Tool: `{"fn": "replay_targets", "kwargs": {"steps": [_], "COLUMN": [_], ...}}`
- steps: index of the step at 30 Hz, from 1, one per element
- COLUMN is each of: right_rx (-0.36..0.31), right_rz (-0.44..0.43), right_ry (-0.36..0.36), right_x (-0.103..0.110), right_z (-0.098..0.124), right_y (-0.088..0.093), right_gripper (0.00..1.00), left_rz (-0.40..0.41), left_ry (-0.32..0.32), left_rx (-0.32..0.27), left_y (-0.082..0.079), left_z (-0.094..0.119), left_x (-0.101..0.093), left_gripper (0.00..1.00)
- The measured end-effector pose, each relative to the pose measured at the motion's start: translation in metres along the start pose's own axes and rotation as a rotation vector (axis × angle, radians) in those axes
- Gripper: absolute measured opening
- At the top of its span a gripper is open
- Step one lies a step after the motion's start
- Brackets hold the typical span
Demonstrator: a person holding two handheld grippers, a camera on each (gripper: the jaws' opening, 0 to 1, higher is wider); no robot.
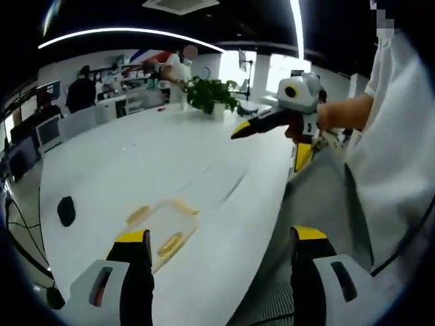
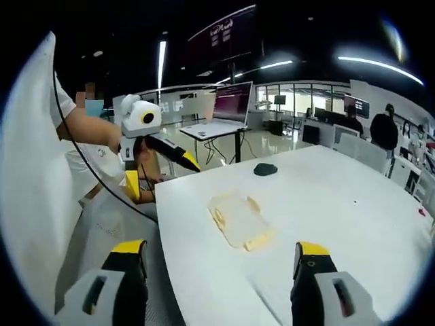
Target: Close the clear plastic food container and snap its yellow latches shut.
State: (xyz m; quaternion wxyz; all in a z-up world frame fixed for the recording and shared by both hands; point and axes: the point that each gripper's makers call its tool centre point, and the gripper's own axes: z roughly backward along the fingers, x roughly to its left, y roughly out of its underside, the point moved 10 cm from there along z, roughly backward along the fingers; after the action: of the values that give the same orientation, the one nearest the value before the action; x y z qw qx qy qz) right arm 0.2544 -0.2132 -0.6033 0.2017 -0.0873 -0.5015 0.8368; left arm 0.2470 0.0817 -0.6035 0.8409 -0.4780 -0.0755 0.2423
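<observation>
Both grippers are hanging above the table with jaws spread and nothing between them: the left gripper (image 1: 221,248) just over the near edge, the right gripper (image 2: 221,258) likewise. Ahead, the clear plastic container (image 1: 161,227) is lying on the white table (image 1: 224,136), its yellow latches (image 2: 260,239) flared outward. It is probably light, thin and slippery, so pressing down on the lid while pinching each latch looks wisest.

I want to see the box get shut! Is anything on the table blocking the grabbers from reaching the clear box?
Nothing visible blocks them. The clear box lies alone on the white table, bare tabletop all around it. The left gripper and right gripper hover open above the table's near edge. The black mouse sits beyond the box.
</observation>
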Motion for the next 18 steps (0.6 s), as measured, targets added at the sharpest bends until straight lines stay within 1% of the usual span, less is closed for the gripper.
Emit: {"fn": "replay_targets", "kwargs": {"steps": [6, 9, 12, 15, 18], "right_rx": [0.019, 0.027, 0.033, 0.053, 0.057], "right_rz": [0.024, 0.014, 0.03, 0.042, 0.057], "right_ry": [-0.011, -0.021, -0.027, -0.042, -0.055], "right_x": [-0.005, -0.008, -0.009, -0.01, -0.01], "right_z": [-0.008, -0.013, -0.019, -0.026, -0.03], "right_y": [-0.004, -0.005, -0.007, -0.007, -0.009], "right_gripper": [0.89, 0.93, 0.9, 0.87, 0.88], "left_rz": [-0.031, -0.044, -0.04, -0.056, -0.068], "left_ry": [-0.004, -0.005, 0.002, 0.014, 0.014], "left_rx": [0.038, 0.052, 0.059, 0.079, 0.098], "left_y": [0.003, 0.004, 0.006, 0.008, 0.01], "left_z": [0.004, 0.004, 0.003, 0.003, 0.003], "left_x": [0.016, 0.021, 0.025, 0.029, 0.034], "left_gripper": [0.83, 0.82, 0.82, 0.82, 0.82]}}
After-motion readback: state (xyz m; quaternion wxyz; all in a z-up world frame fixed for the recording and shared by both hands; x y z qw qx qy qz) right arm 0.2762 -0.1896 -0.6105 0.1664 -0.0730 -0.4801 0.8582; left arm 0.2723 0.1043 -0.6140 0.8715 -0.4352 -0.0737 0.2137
